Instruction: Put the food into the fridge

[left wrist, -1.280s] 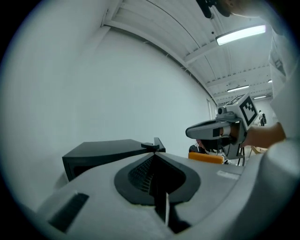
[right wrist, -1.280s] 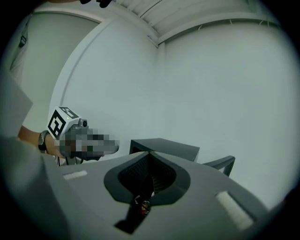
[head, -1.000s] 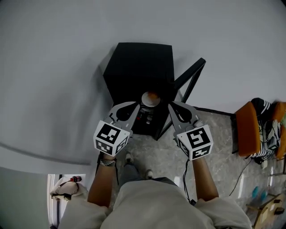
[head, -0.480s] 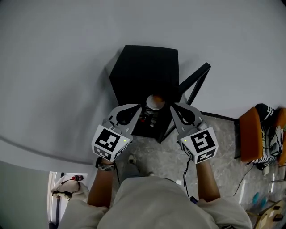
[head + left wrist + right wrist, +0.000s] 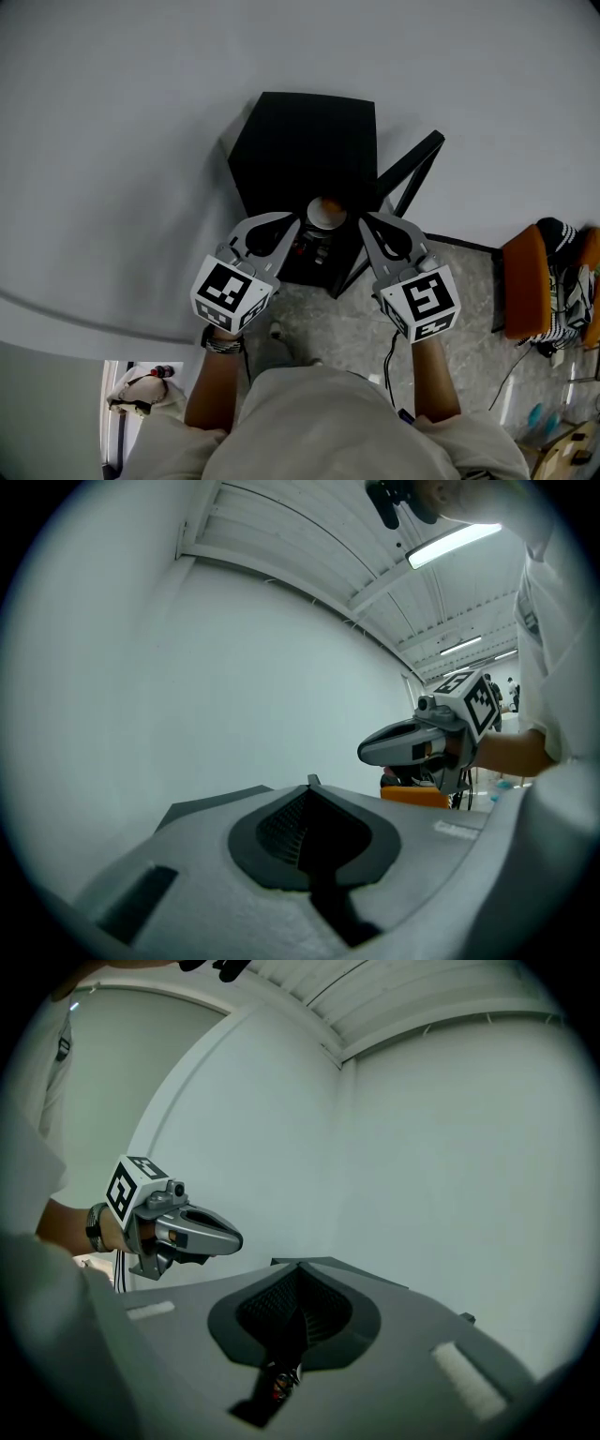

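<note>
Head view shows the left gripper [image 5: 292, 222] and the right gripper [image 5: 365, 222] pinched shut and empty, flanking the food bowl [image 5: 325, 212] at the near edge of the black fridge [image 5: 305, 141] (door swung right). Closed jaws nudging it could tip the bowl.

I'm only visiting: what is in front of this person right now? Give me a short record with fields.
Place: black fridge against a white wall, door open
Food: pale round dish with something orange, at the fridge's front
Left gripper: fingers together, holding nothing
Right gripper: fingers together, holding nothing
</note>
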